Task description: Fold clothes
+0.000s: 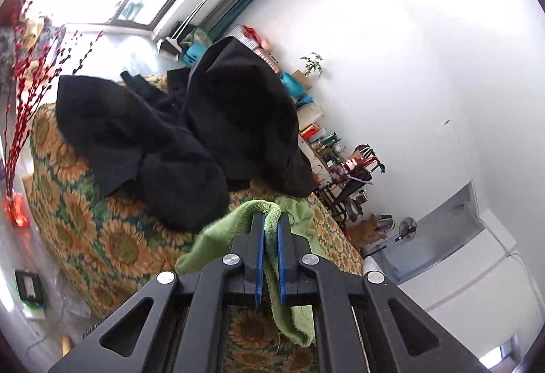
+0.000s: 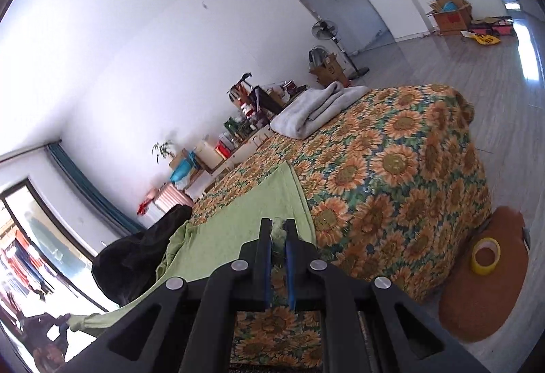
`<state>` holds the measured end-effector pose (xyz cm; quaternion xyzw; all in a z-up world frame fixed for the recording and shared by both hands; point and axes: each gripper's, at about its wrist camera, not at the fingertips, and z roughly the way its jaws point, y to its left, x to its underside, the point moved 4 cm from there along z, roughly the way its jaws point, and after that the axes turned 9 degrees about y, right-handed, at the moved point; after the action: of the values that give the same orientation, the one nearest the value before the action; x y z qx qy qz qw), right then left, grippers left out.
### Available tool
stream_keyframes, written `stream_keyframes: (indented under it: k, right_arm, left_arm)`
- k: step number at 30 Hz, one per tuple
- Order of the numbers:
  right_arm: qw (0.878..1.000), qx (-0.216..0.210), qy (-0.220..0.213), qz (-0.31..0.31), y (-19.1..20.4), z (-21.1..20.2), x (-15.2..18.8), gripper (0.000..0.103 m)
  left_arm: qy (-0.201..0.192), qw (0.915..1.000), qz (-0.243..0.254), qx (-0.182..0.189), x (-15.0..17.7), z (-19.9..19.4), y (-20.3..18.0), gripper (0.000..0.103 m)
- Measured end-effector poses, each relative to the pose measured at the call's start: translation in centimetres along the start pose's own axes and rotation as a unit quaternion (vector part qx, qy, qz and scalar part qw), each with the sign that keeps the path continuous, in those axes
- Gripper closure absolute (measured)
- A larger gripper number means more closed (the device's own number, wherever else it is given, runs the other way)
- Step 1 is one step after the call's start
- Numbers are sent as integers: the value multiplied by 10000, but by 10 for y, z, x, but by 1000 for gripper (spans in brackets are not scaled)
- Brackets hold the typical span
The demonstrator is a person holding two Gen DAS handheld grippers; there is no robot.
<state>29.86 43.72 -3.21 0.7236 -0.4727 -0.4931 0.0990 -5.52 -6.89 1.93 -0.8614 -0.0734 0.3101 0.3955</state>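
A: Where is the green cloth (image 2: 238, 223)?

B: It is spread on the sunflower bed (image 2: 391, 168), one edge pinched in the left gripper (image 1: 270, 220), another in the right gripper (image 2: 278, 226); both are clamped on it.

A: The step?

B: A fold seems in hand. The held edges would be carried across evenly, clear of the black pile (image 1: 177, 134).
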Motion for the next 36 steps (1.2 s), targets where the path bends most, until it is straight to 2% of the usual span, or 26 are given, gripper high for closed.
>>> stream_keyframes:
  k: [3,7,12,16,19,23,24,30,32,33,34,35,36]
  right_arm:
    - [9998,139,109,-82,5,48,-29,95]
    - [9990,325,253,-191,11,111,-68,95]
    - [9970,556,434,-328,19,191,-117,95]
    - [9923,944,589,-548,20,249,-141,95]
    - [9870,1244,668,-773,21,286,-150,95]
    - [9815,1469,703,-1011,23,315,-153,95]
    - [9795,1557,713,-1059,23,319,-154,95]
    - [9657,2081,773,-1346,22,345,-162,94]
    - [9603,2254,793,-1440,22,354,-165,86]
    - [9563,2374,805,-1501,22,357,-166,69]
    - [9523,2499,816,-1548,20,357,-165,51]
    - [9528,2505,816,-1511,18,355,-166,49]
    - [9559,2441,806,-1418,15,349,-167,51]
  left_arm:
    - [120,9999,37,-45,-12,32,-19,97]
    - [271,9981,123,-545,-31,102,-46,97]
    - [532,9911,369,-1160,-50,215,-76,97]
    - [786,9784,657,-1796,-64,294,-95,97]
    - [731,9703,1114,-2017,-70,337,-118,97]
    - [650,9447,1978,-2535,-62,388,-146,97]
    - [651,9412,2075,-2585,-60,398,-147,97]
    - [747,9305,2174,-2852,-57,437,-148,97]
    - [767,9262,2248,-2927,-55,444,-151,96]
    - [797,9244,2285,-2948,-54,447,-153,92]
    - [850,9246,2304,-2913,-54,449,-154,82]
    - [903,9246,2304,-2896,-54,450,-154,68]
    - [948,9260,2278,-2859,-56,449,-153,61]
